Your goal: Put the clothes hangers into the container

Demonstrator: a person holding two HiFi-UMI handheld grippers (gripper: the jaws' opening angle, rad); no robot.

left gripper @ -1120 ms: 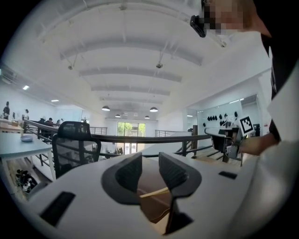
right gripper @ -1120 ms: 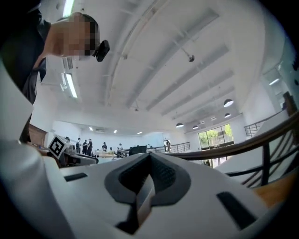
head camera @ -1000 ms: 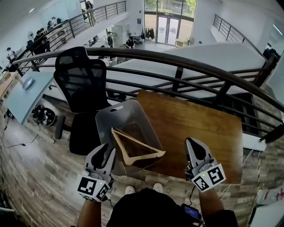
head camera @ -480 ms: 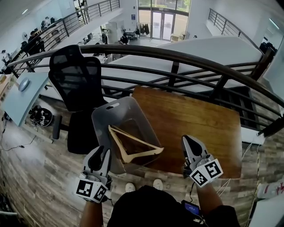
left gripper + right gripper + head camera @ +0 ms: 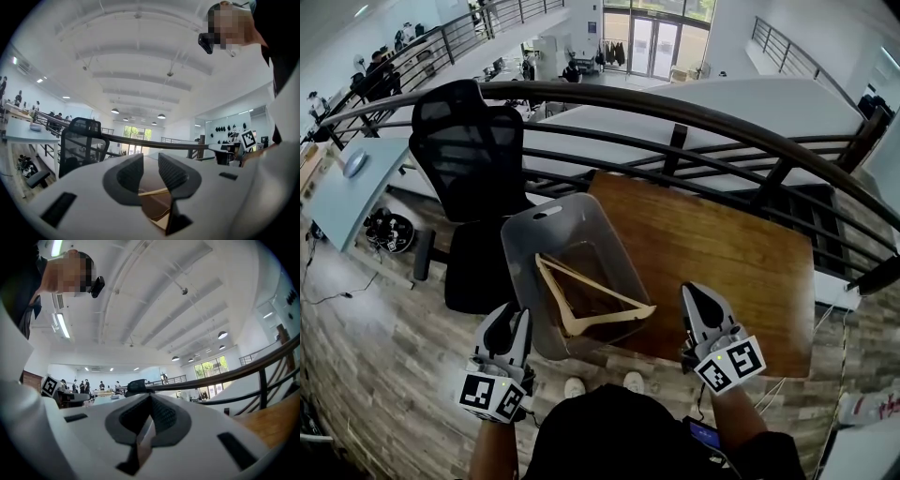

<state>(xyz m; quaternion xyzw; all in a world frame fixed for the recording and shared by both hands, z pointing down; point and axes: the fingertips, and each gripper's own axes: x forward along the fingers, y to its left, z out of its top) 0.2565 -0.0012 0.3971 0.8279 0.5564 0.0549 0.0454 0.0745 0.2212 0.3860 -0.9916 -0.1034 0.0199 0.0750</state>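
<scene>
Fig. We see the wooden bench [image 5: 731, 253] carrying the clear container [image 5: 525, 255], just ahead of the left gripper's [image 5: 510, 317] jaws. Wooden clothes hangers [image 5: 609, 317], apparently two, lie inside. The left jaws stand slightly apart and empty. The right gripper's [image 5: 697, 294] jaws are closed and empty.

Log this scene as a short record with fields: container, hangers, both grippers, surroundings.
container: clear plastic, on the left end of the wooden table
hangers: wooden, inside the container, tilted, one end up at its right rim
left gripper: fingers slightly apart, nothing between them
right gripper: fingers together, empty
surroundings: black office chair left of the table
</scene>
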